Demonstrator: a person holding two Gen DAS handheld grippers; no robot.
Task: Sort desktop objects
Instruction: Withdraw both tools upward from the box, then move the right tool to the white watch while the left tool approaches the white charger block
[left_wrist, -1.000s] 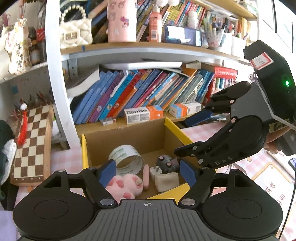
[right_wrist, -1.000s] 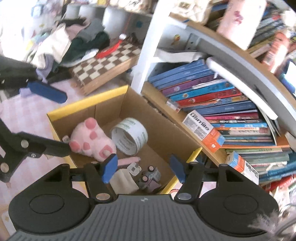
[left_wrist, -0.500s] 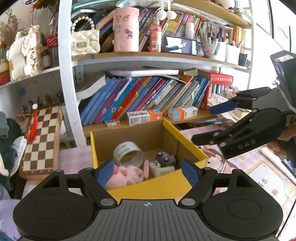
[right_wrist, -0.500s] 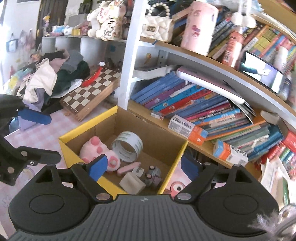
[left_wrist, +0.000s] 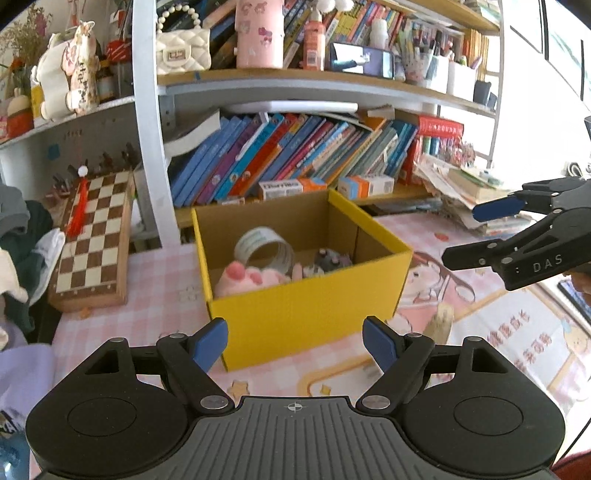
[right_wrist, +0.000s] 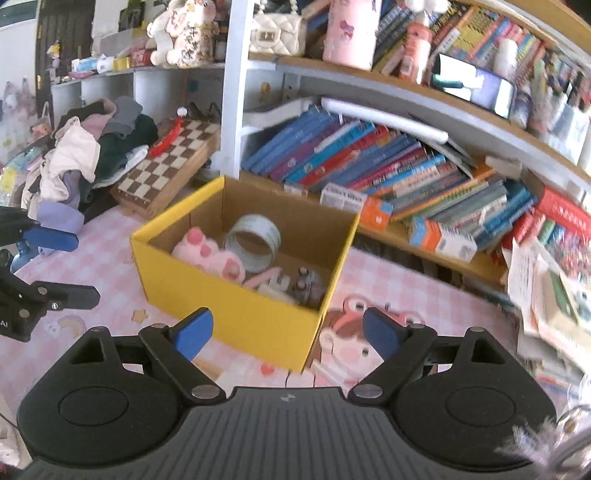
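A yellow cardboard box (left_wrist: 306, 314) with plain brown inner walls is set on the pink checked desk cover (left_wrist: 159, 295), in front of the lower bookshelf (left_wrist: 388, 192). Several sorted things are held in it: a roll of tape (left_wrist: 264, 249) stood on edge toward the back, a pink plush paw (left_wrist: 247, 277) against the left front wall, a small grey toy (left_wrist: 330, 260) to the right, and, seen only from the right wrist view, a pink stick-like piece (right_wrist: 264, 277) and a small white item (right_wrist: 279, 282) between paw and toy; what the white item is cannot be told. A wooden chessboard (left_wrist: 92, 243) is laid left of the box, well apart from it. The left gripper (left_wrist: 295, 341) is held in front of the box's near wall with its blue-padded fingers spread wide and nothing between them. The right gripper (right_wrist: 286, 334) is likewise held with fingers spread wide and empty, near the box's front right corner. Compared with the frames a second ago, both grippers have been drawn back and away from the box: the box interior, then seen close from above, is now viewed from farther off, with the whole yellow front wall in sight. The contents are found in the same places as before.
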